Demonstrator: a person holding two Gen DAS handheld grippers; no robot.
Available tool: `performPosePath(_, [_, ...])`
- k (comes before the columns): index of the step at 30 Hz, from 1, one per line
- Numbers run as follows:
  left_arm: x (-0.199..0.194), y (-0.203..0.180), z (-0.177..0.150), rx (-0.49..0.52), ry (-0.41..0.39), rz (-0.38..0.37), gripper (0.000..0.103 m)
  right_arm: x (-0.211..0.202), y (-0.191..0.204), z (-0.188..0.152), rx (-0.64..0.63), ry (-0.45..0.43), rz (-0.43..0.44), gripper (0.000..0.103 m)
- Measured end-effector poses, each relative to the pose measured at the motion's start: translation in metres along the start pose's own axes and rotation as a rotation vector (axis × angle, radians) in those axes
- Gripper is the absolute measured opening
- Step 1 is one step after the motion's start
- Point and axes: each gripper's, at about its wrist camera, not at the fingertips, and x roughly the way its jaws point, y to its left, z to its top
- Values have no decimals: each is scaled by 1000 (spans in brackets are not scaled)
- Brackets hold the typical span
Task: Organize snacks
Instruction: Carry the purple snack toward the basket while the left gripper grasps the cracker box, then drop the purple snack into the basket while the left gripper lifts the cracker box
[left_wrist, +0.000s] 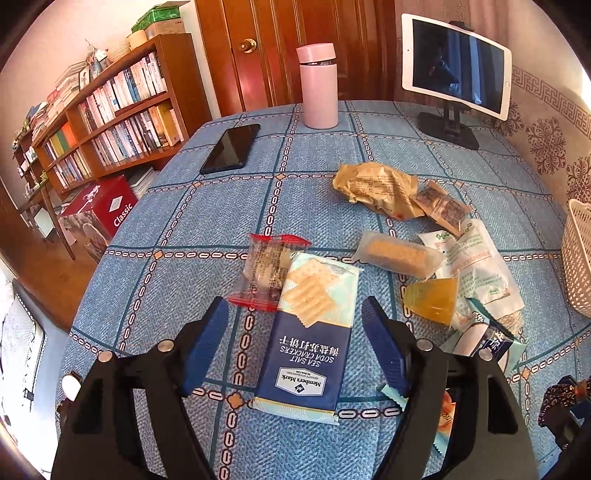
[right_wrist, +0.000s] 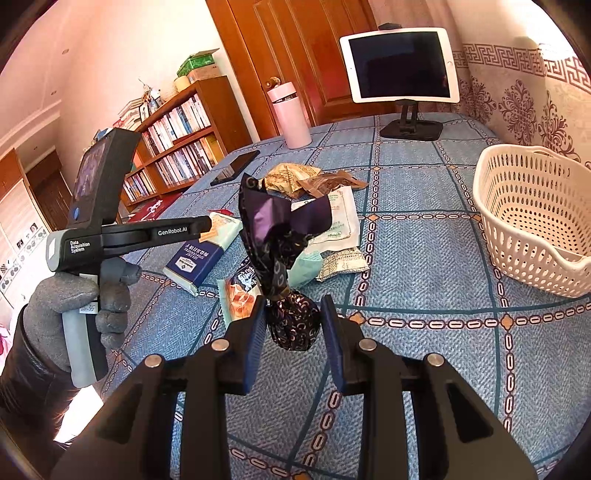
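In the left wrist view my left gripper (left_wrist: 295, 314) is open, its blue fingers on either side of a Member's Mark soda cracker pack (left_wrist: 308, 338) lying on the blue tablecloth. A red-edged clear snack (left_wrist: 264, 271) lies partly under that pack. More snacks lie to the right: a biscuit bar (left_wrist: 400, 254), an orange jelly cup (left_wrist: 432, 299), a crumpled tan wrapper (left_wrist: 376, 188). In the right wrist view my right gripper (right_wrist: 293, 308) is shut on a dark purple wrapped candy (right_wrist: 291, 321), held above the cloth. The white basket (right_wrist: 535, 218) stands to its right, with nothing in it.
A pink bottle (left_wrist: 317, 86), a black phone (left_wrist: 231, 147) and a tablet on a stand (left_wrist: 456, 62) are at the table's far side. A bookshelf (left_wrist: 110, 110) and a red box (left_wrist: 101, 206) stand beyond the left edge. The left hand-held gripper (right_wrist: 122, 236) shows in the right view.
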Motion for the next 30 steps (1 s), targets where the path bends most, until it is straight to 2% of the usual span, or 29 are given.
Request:
performPosePath(8, [28,-14,-16,61,57,11,75,-1,1,-5,3,-1,-7,30])
performPosePath(10, [35,-15,-18,86,53,14,59,-2,0,-5,6,-4,-11,30])
performPosePath(12, [32,-15,-19,95,40,18,54,-4,-1,-4,9,-8,-15,30])
performPosePath(22, [-26,-16,-2,93,-101,-58,51,-22,-14,7,48,-74,-39,30])
performPosePath(30, [-60,-36,8,112,-162,-137,51,-55,-45,29,100,-194,-134,30])
